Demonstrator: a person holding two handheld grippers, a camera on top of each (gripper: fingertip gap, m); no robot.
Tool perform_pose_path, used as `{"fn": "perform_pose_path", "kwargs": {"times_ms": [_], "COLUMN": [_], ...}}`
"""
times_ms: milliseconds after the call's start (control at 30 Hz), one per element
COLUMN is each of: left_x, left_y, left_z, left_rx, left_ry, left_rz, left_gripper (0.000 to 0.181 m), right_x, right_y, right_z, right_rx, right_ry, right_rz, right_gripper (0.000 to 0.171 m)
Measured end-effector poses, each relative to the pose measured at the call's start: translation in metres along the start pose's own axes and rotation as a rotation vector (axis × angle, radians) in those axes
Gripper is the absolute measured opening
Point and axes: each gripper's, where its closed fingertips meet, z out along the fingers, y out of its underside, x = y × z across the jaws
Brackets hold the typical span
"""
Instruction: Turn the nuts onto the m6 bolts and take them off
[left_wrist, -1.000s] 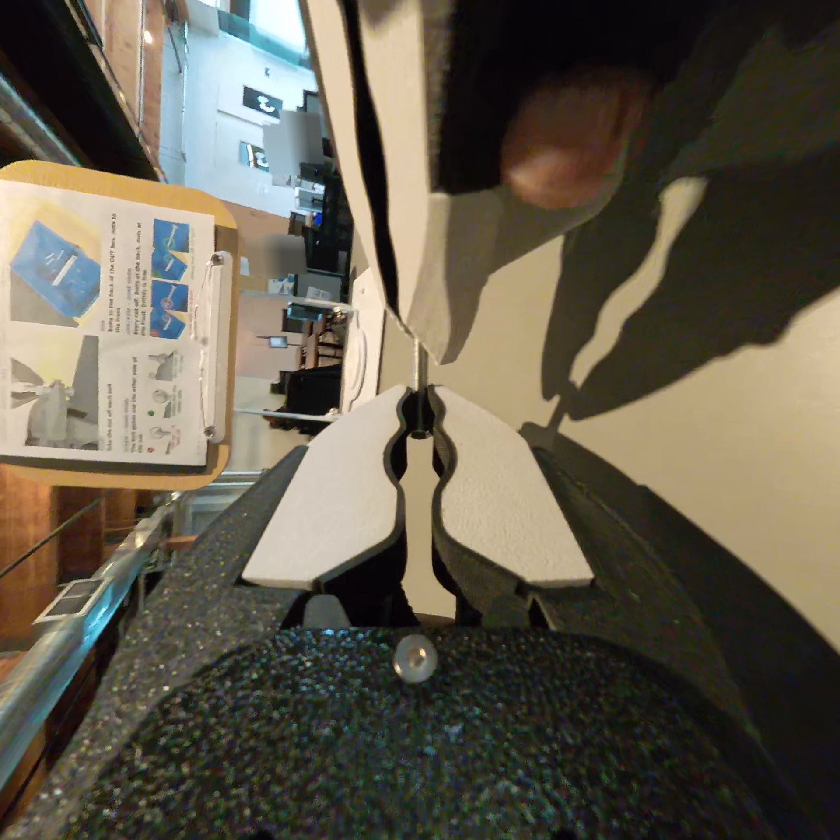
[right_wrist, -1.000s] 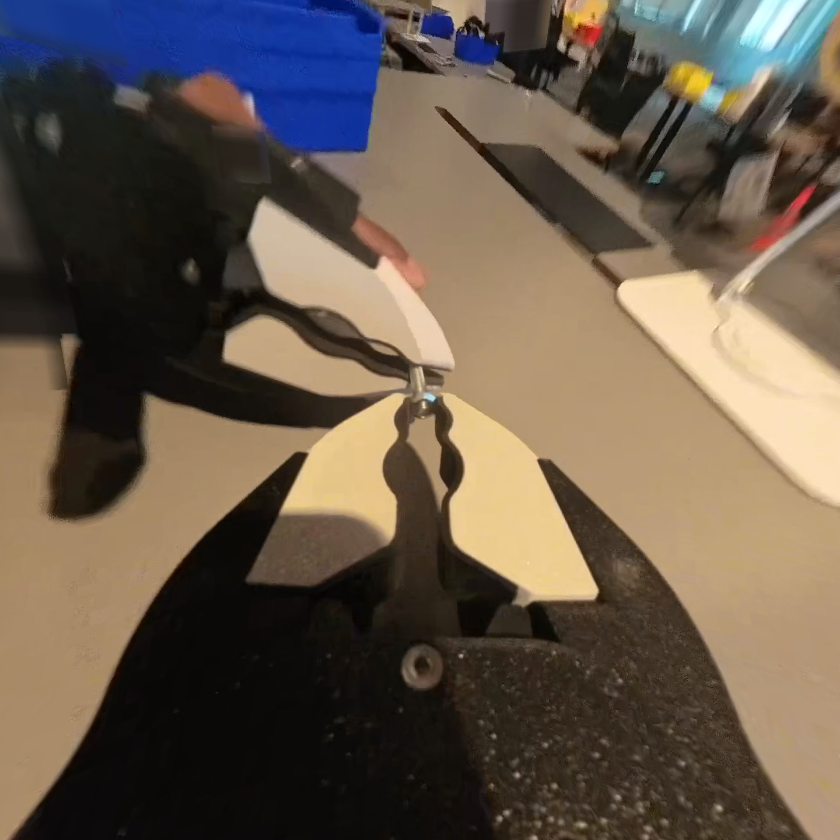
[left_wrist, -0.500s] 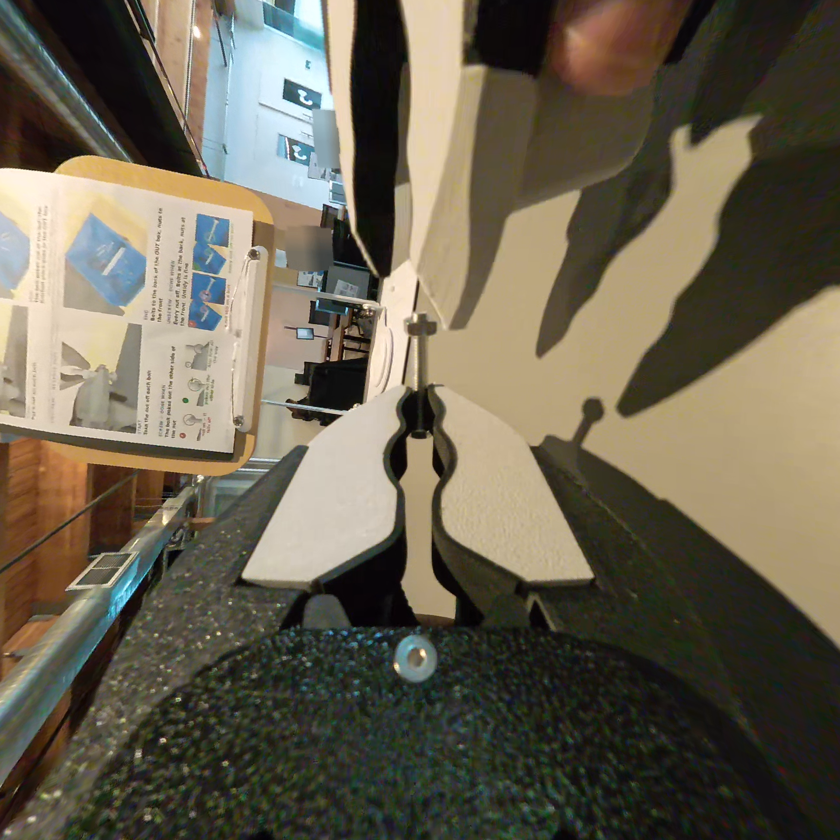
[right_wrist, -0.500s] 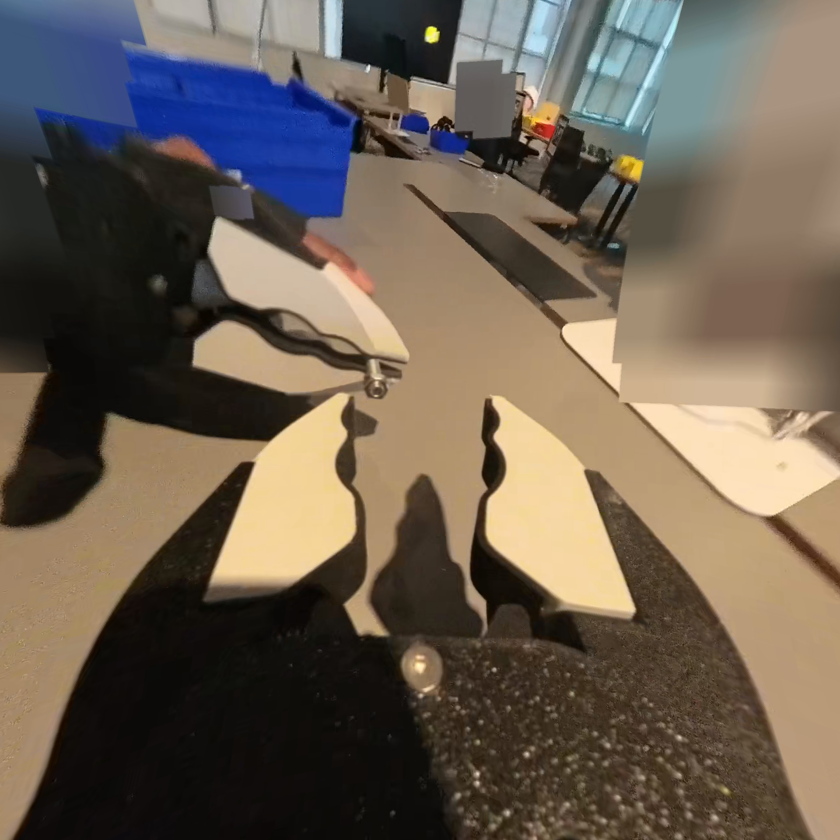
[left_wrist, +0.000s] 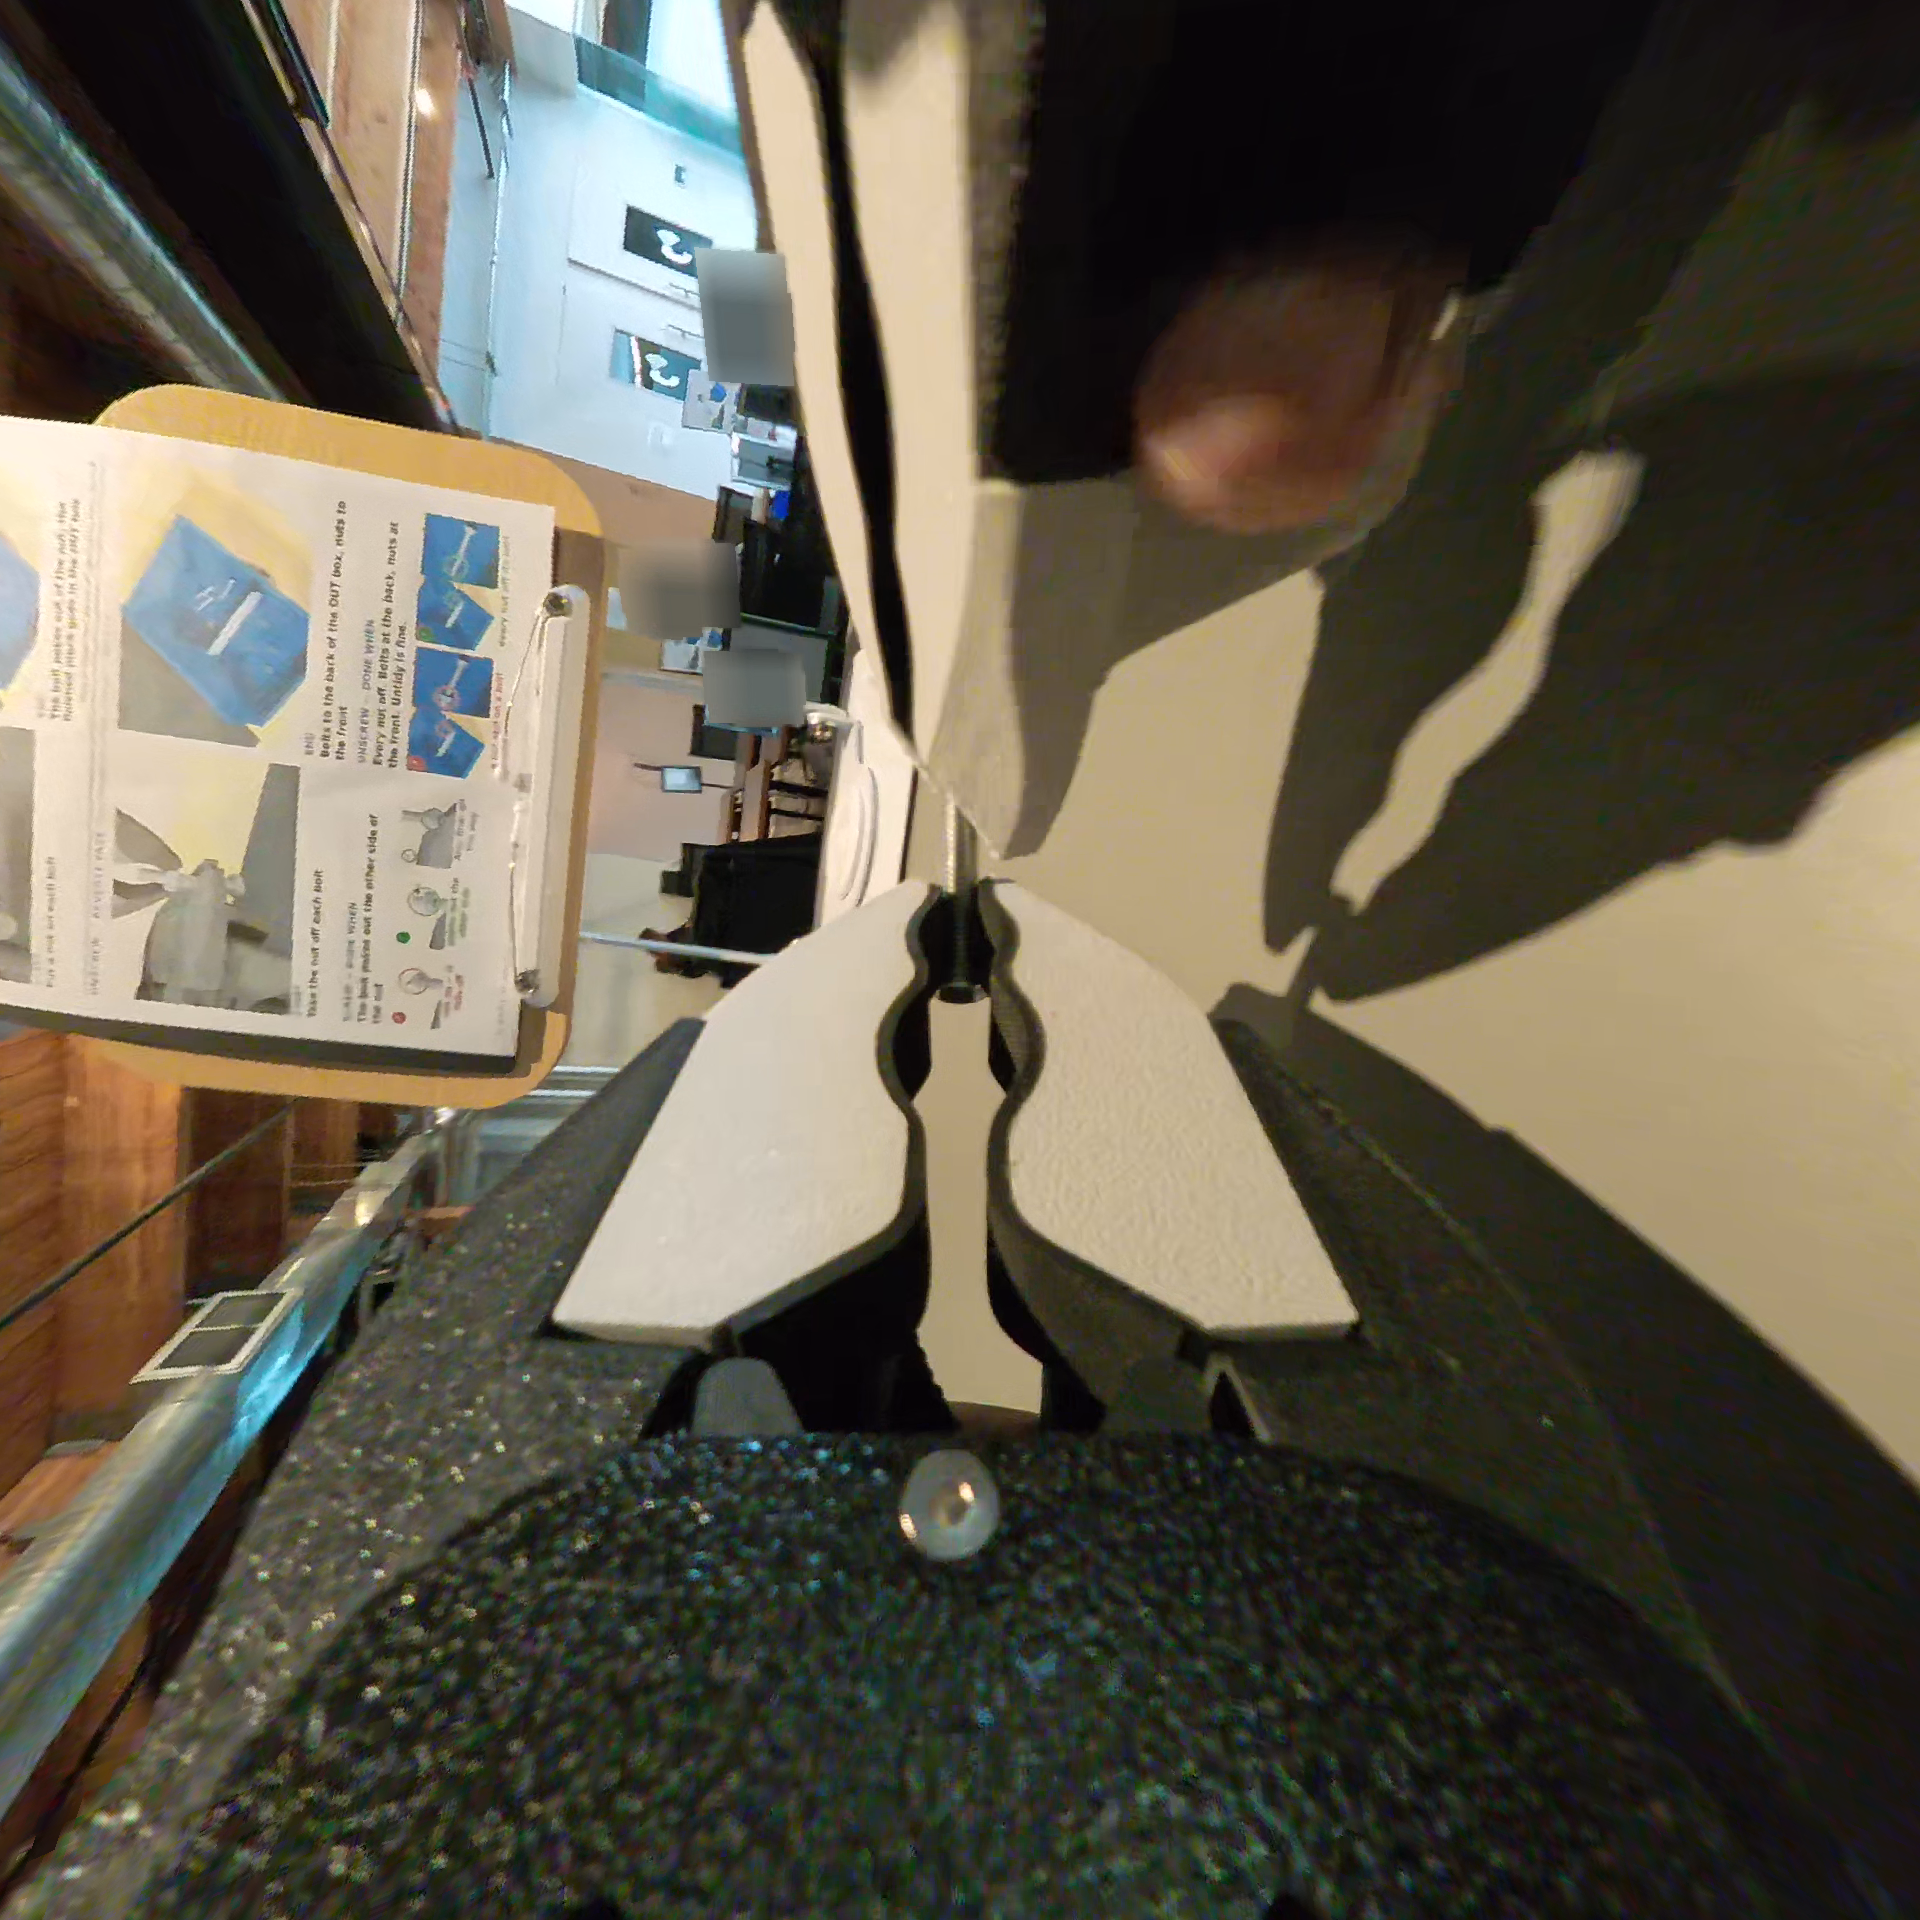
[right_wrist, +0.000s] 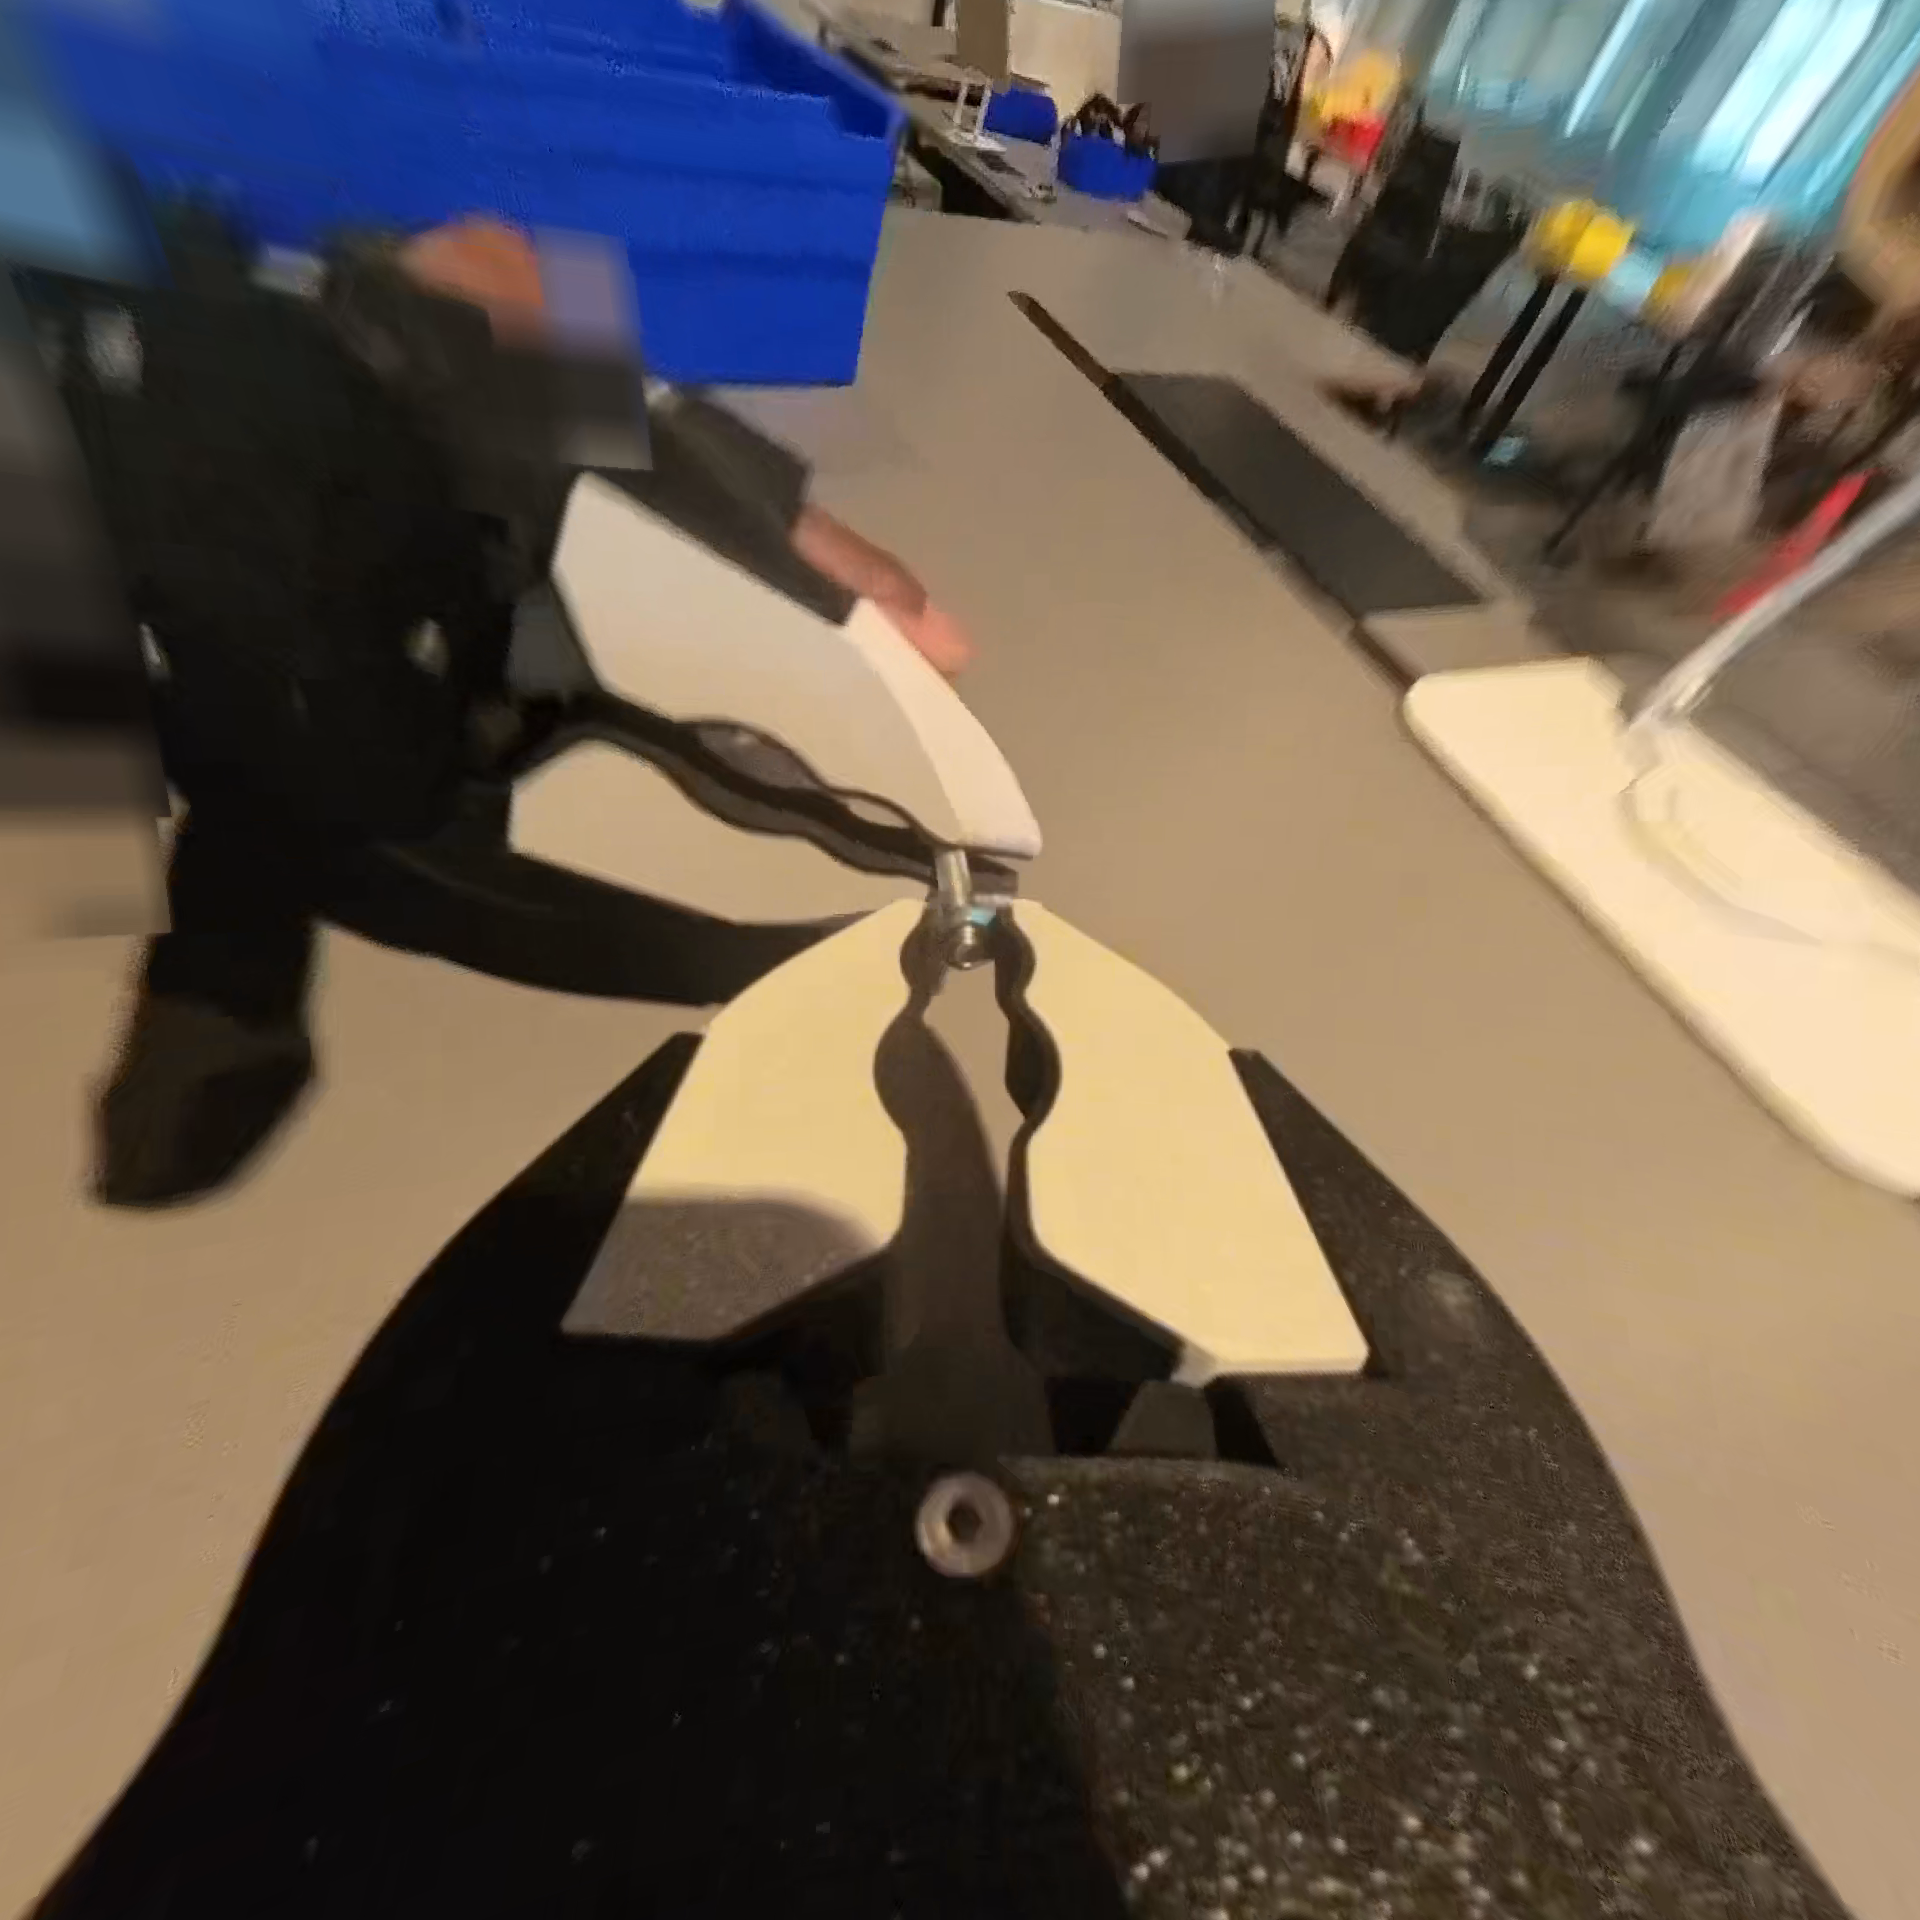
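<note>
In the left wrist view, my left gripper (left_wrist: 961, 906) is shut on the threaded shaft of a small steel bolt (left_wrist: 960, 940), which points away from me. A finger (left_wrist: 1018, 644) of the right gripper comes in from above and hides the bolt's far end. In the right wrist view, my right gripper (right_wrist: 961, 925) is shut on the nut (right_wrist: 969, 923) at the end of the bolt (right_wrist: 950, 871). The left gripper (right_wrist: 987, 854) holds that bolt from the left, above the grey table (right_wrist: 1143, 675).
A clipboard with an instruction sheet (left_wrist: 281, 727) hangs at the left. Blue bins (right_wrist: 623, 156) stand at the table's far left. A dark mat (right_wrist: 1299, 488) and a white stand base (right_wrist: 1662, 831) lie to the right. A person's hand (right_wrist: 883, 597) holds the left gripper. My left and right fingertips are right by each other.
Half a second ago my right gripper was open and away from the bolt. Now it has closed on the nut again. The left gripper has kept its hold on the bolt.
</note>
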Motion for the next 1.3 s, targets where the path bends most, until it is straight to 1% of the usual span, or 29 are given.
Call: {"fn": "perform_pose_path", "kwargs": {"times_ms": [67,100,133,200,233,267,300,333,367,467,533,600,667,700,733,767,833,900,967,1000,1033,1067,1100,1167,1200,1300], "left_x": [-0.006,-0.008,-0.010,-0.011,-0.012,-0.012,-0.012,-0.011,-0.011,-0.009,-0.007,-0.004,-0.003,-0.003,-0.002,-0.002,-0.004,-0.009,-0.013,-0.014,-0.015,-0.017,-0.018,-0.020,-0.020,-0.017], "left_y": [0.002,0.001,0.000,-0.003,-0.004,-0.003,-0.002,-0.002,-0.001,-0.001,-0.002,-0.003,-0.005,-0.006,-0.006,-0.006,-0.002,0.000,0.000,-0.001,-0.002,-0.004,-0.005,-0.004,-0.002,0.001], "left_z": [-0.001,-0.001,-0.002,-0.002,-0.003,-0.003,-0.003,-0.003,-0.003,-0.002,-0.003,-0.003,-0.004,-0.004,-0.005,-0.004,-0.004,-0.004,-0.004,-0.004,-0.005,-0.005,-0.006,-0.007,-0.007,-0.007], "left_rx": [-0.022,-0.026,-0.024,-0.009,-0.007,-0.008,-0.009,-0.009,-0.008,-0.001,0.008,0.018,0.029,0.034,0.036,0.029,0.002,-0.034,-0.052,-0.051,-0.044,-0.034,-0.027,-0.027,-0.028,-0.022], "left_ry": [-0.038,-0.053,-0.061,-0.067,-0.070,-0.070,-0.066,-0.059,-0.053,-0.036,-0.019,-0.007,0.002,0.005,0.006,0.001,-0.020,-0.060,-0.088,-0.095,-0.100,-0.103,-0.106,-0.106,-0.101,-0.074], "left_rz": [0.043,0.054,0.050,0.025,0.019,0.012,0.001,-0.008,-0.015,-0.025,-0.024,-0.013,-0.004,0.000,0.007,0.020,0.057,0.125,0.170,0.175,0.164,0.142,0.125,0.110,0.103,0.086], "left_gripper": [0.005,0.006,0.006,0.006,0.006,0.005,0.005,0.005,0.006,0.005,0.005,0.005,0.006,0.005,0.005,0.005,0.006,0.005,0.005,0.005,0.005,0.005,0.006,0.005,0.006,0.006], "right_x": [-0.001,-0.001,0.000,0.000,0.002,0.005,0.009,0.013,0.016,0.012,0.006,0.003,0.000,-0.001,-0.001,0.000,0.000,-0.002,-0.004,-0.005,-0.005,-0.004,-0.002,0.007,0.011,0.016], "right_y": [-0.004,-0.007,-0.009,-0.012,-0.013,-0.013,-0.012,-0.011,-0.010,-0.009,-0.009,-0.008,-0.006,-0.004,-0.003,-0.002,0.000,-0.001,-0.005,-0.007,-0.009,-0.012,-0.015,-0.016,-0.016,-0.015], "right_z": [0.002,0.001,0.000,-0.004,-0.005,-0.006,-0.008,-0.010,-0.011,-0.015,-0.015,-0.013,-0.010,-0.009,-0.008,-0.007,-0.005,-0.002,-0.002,-0.003,-0.005,-0.007,-0.008,-0.012,-0.014,-0.018], "right_rx": [0.041,0.073,0.097,0.120,0.127,0.128,0.126,0.121,0.109,0.077,0.062,0.040,0.016,0.003,-0.012,-0.025,-0.051,-0.031,0.041,0.081,0.110,0.132,0.155,0.177,0.178,0.144], "right_ry": [-0.066,-0.099,-0.122,-0.133,-0.112,-0.077,-0.037,0.010,0.053,0.095,0.110,0.137,0.134,0.136,0.136,0.139,0.097,0.017,-0.093,-0.148,-0.189,-0.208,-0.203,-0.118,-0.071,0.057], "right_rz": [0.303,0.415,0.471,0.448,0.409,0.355,0.282,0.192,0.092,-0.194,-0.314,-0.373,-0.403,-0.409,-0.401,-0.365,-0.182,0.121,0.427,0.538,0.594,0.596,0.565,0.439,0.342,-0.003], "right_gripper": [0.011,0.011,0.011,0.011,0.022,0.040,0.053,0.059,0.061,0.055,0.049,0.044,0.035,0.029,0.017,0.011,0.010,0.011,0.011,0.011,0.011,0.011,0.016,0.044,0.050,0.050]}}
